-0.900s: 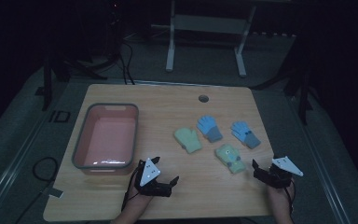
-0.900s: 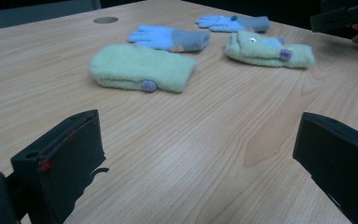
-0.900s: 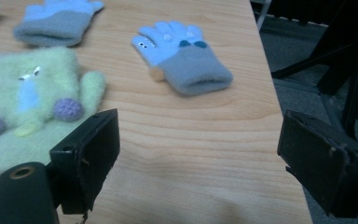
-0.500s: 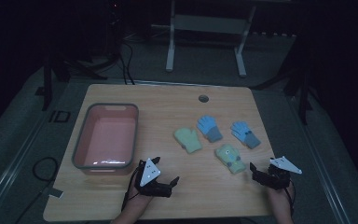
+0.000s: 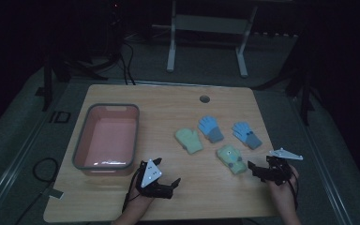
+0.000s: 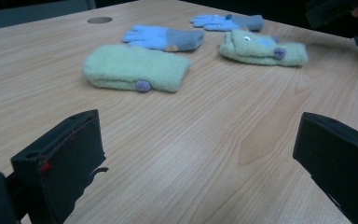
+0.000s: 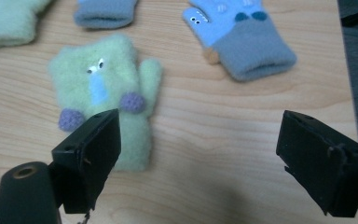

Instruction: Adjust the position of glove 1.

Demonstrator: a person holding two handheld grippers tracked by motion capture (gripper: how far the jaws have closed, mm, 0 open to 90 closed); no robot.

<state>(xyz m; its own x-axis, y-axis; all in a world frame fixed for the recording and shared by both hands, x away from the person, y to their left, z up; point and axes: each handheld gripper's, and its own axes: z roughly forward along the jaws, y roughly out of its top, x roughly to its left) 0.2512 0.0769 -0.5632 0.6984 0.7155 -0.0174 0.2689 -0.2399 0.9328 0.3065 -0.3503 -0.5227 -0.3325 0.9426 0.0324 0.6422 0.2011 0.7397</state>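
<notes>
Green mitten (image 5: 231, 158) lies just ahead-left of right tool (image 5: 258, 171), cuff toward it; jaws spread, empty; left tool (image 5: 171, 185) farther, also spread.

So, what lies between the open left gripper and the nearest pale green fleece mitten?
Only bare wooden table lies between the left gripper and the pale green fleece mitten, as the left gripper view shows.
</notes>
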